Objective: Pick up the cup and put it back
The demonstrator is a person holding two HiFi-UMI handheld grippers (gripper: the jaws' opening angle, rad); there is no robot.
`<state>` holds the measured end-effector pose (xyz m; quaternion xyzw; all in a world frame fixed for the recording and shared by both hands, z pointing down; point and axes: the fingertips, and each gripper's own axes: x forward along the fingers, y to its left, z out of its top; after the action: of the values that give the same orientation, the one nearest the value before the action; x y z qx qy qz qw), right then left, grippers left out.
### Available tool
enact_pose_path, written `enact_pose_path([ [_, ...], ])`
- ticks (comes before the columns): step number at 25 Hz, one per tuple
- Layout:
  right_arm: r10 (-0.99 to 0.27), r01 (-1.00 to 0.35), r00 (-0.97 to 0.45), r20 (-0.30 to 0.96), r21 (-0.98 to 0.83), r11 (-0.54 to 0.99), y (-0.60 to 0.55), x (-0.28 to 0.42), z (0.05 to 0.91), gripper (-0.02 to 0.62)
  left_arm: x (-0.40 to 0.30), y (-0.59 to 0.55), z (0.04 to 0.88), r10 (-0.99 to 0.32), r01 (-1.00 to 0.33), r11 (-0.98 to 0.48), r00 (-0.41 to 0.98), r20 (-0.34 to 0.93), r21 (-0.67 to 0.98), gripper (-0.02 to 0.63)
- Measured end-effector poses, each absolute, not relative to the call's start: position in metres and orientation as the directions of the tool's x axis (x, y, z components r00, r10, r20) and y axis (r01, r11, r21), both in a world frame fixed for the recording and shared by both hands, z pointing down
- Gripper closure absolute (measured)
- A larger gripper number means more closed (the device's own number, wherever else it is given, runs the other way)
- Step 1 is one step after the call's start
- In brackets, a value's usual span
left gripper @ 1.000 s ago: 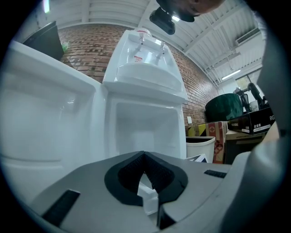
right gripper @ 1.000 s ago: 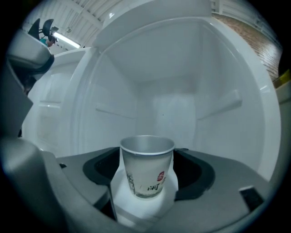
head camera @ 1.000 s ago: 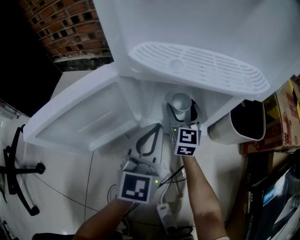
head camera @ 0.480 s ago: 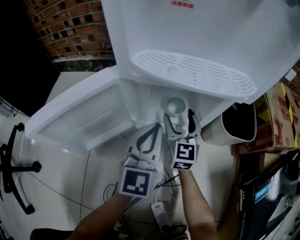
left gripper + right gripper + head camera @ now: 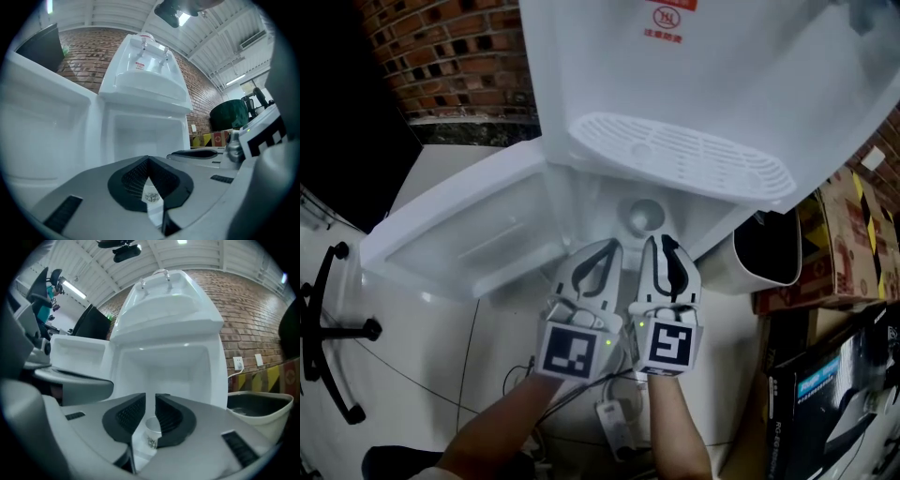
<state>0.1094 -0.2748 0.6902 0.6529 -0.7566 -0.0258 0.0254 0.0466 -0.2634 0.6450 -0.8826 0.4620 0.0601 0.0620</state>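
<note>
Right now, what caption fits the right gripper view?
Right gripper, jaws closing empty; cup stands beyond, inside the dispenser.

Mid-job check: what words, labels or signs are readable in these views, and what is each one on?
Red round logo with a red line under it, on the water dispenser: too small to read.
Blue print on the black box: blurred, not readable.
Dark print on the cup: too small to read.
No other text.

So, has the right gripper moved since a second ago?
Yes. The right gripper has pulled back toward the person, clear of the paper cup in the water dispenser's recess; its jaws are closing on nothing.
</note>
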Motion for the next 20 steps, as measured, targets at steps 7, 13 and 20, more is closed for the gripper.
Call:
enact_pose_path([
  [7,-0.991,-0.987,-0.132,-0.024,0.093,0.129,-0.259,0.104,0.648,0.589,0.060,-0.258,0.623,-0.764,-0.782,-0.620,0.621,-0.177,-0.068,0.604],
  [13,-0.992,-0.989,-0.126,-0.008,0.081,0.125,-0.246,0.105,0.612,0.590,0.068,-0.249,0.585,-0.717,-0.729,-0.667,0.684,-0.133,-0.150,0.604],
  [20,-0.988,-0.988,-0.152,0.017,0.030,0.152,-0.225,0.084,0.527,0.591,0.053,-0.229,0.503,-0.731,-0.736,-0.660,0.675,-0.096,-0.152,0.604],
])
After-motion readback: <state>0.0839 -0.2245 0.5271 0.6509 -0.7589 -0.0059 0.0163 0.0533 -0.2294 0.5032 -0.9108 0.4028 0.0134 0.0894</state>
